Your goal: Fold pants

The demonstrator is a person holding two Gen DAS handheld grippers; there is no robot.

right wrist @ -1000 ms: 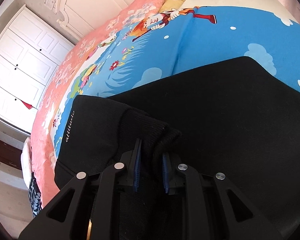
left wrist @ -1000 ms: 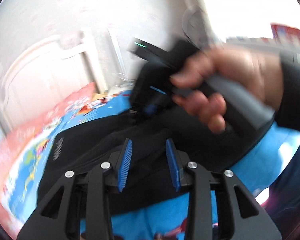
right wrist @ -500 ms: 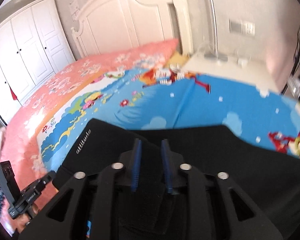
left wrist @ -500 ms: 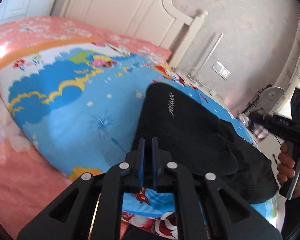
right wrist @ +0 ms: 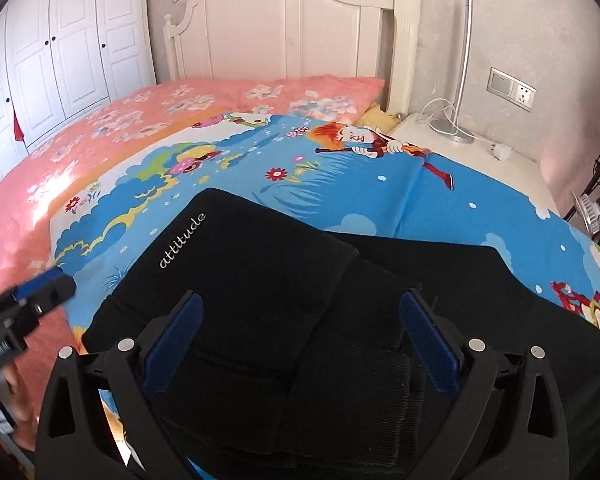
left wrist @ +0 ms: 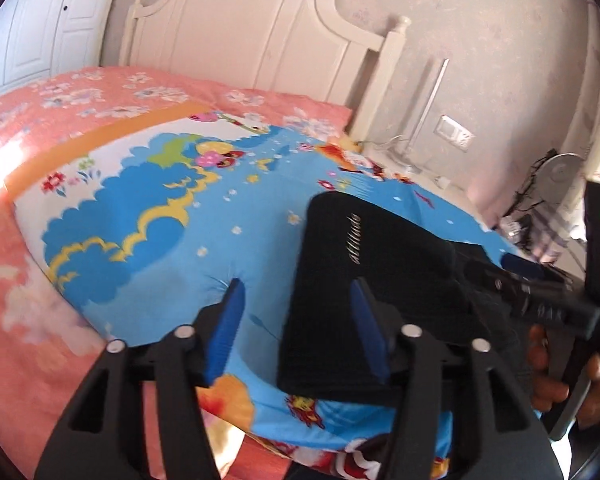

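Note:
Black pants (right wrist: 268,280) with white "attitude" lettering lie folded on the blue cartoon bedsheet (right wrist: 340,184). In the left wrist view the pants (left wrist: 364,264) lie right of centre. My left gripper (left wrist: 296,328) is open and empty, above the pants' left edge and the sheet. My right gripper (right wrist: 300,344) is open wide and empty, held above the folded pants with the ribbed cuff area below it. The right gripper body (left wrist: 540,296) shows in the left wrist view, and the left gripper's tip (right wrist: 32,292) shows at the left edge of the right wrist view.
A pink floral duvet (right wrist: 100,136) covers the bed's left side. A white headboard (right wrist: 284,32) stands behind. A white bedside table (right wrist: 460,152) holds a silver lamp (right wrist: 460,72) and cables. White wardrobes (right wrist: 60,48) stand at the left.
Both grippers have opened from shut. The right gripper let go of the pants fabric and lifted back. The left gripper swung to the pants' left edge.

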